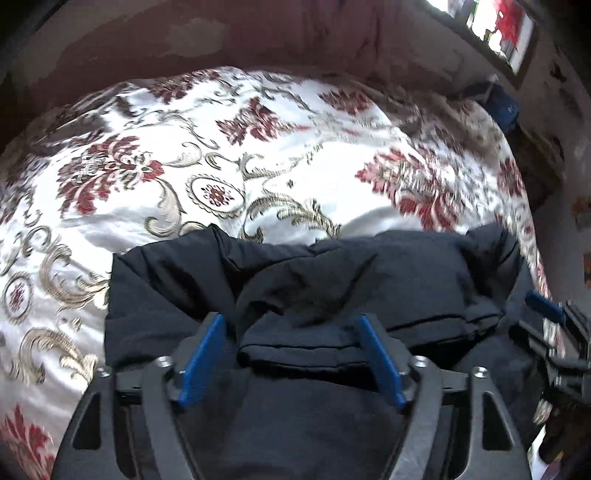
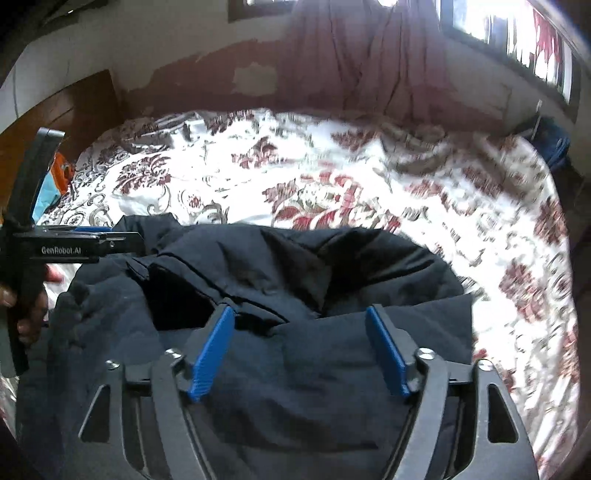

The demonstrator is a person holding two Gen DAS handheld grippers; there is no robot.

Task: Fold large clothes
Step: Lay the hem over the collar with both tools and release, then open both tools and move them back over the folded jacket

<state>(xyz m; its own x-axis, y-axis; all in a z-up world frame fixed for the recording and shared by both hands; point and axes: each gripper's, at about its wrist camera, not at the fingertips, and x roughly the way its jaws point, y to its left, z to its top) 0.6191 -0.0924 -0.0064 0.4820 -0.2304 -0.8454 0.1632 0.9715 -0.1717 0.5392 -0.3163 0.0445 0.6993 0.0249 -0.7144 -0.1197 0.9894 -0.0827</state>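
Jaws of both grippers wide over dark garment.

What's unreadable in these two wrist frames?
- Dark garment: near part hidden under the left gripper body in the left wrist view; garment type unclear.
- Same in the right wrist view, under the right gripper.
- Bedspread: right half motion-blurred in both views.
- Blue item by the far wall: too small and blurred.
- Window: overexposed, cut off.

Bedspread: white, with red floral and gold scroll print
Curtain: maroon, hanging behind the bed
Window: bright (upper right)
Wall: paint peeling
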